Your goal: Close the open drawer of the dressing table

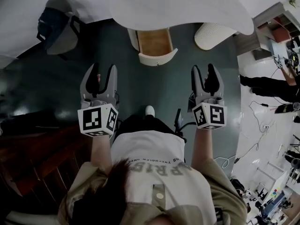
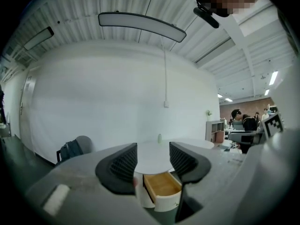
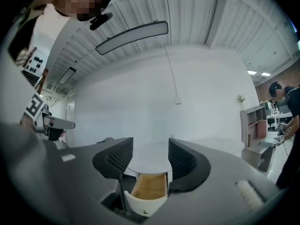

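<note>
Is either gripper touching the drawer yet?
No, in the head view the left gripper and right gripper hang short of the open drawer.

One dressing table [image 1: 187, 6] with one open drawer [image 1: 154, 43], and one small bottle [image 2: 159, 138] on its surface. One grey chair [image 1: 65, 42] carrying one dark backpack [image 1: 48, 24]. Two claws: left claw [image 1: 101, 71], right claw [image 1: 204, 71]. One open shelf unit [image 1: 274, 25].

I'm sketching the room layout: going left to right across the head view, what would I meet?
In order: chair with a dark bag → left gripper → open drawer → right gripper → shelf unit.
</note>
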